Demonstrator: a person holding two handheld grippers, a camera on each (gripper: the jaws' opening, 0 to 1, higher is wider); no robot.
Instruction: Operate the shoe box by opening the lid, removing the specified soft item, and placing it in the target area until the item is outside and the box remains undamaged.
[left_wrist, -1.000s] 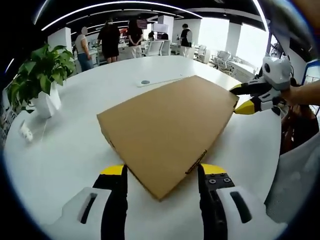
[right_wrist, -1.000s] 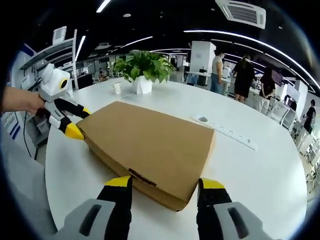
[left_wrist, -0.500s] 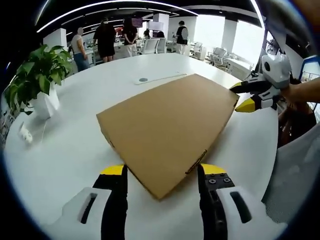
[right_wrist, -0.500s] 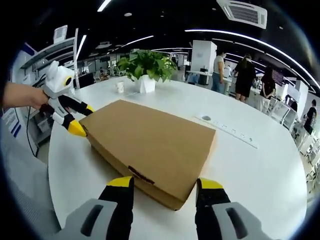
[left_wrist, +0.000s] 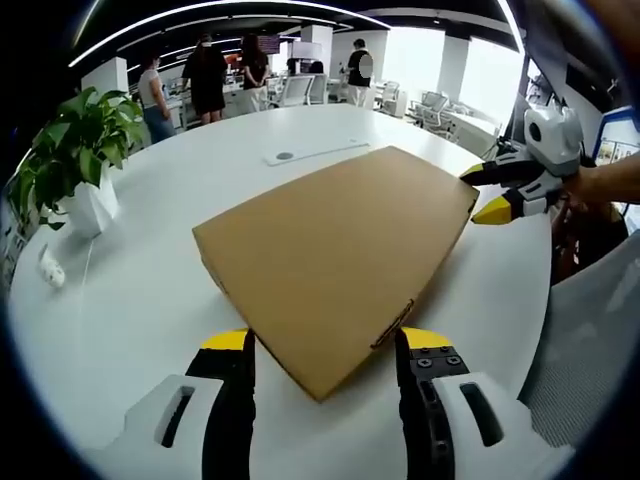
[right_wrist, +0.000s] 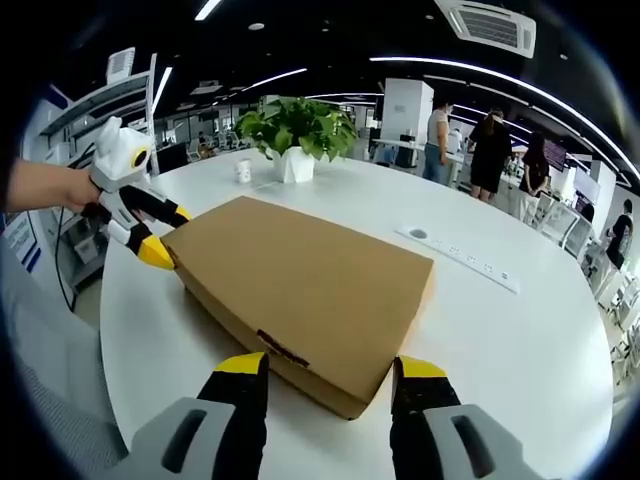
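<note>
White table surface (left_wrist: 130, 300) carries the work, inside an open office. My left gripper (left_wrist: 325, 345) has its jaws spread apart, holding nothing; the near corner of the shoe box (left_wrist: 335, 250) sits between the two yellow-tipped jaws, just ahead of them. Whether the tips touch the cardboard cannot be determined. The box is closed, lid flat, lying on the table with a small tab visible on its near right edge.

My right gripper (right_wrist: 325, 368) is likewise spread and empty. In the right gripper view the shoe box (right_wrist: 310, 275) presents another corner between my jaws, with a dark slot on the front wall close to the left jaw.

Each gripper appears in the opposite view at the far corner of the box: the right gripper (left_wrist: 490, 195) at the right of the left gripper view, the left gripper (right_wrist: 160, 235) at the left of the right gripper view, both with yellow tips straddling the box edge.

Farther out on the table: a potted plant (left_wrist: 75, 160) in a white pot, a small white object (left_wrist: 50, 268) near it, and a flat power strip (right_wrist: 460, 258) beyond the box. People (left_wrist: 205, 80) stand in the background.
</note>
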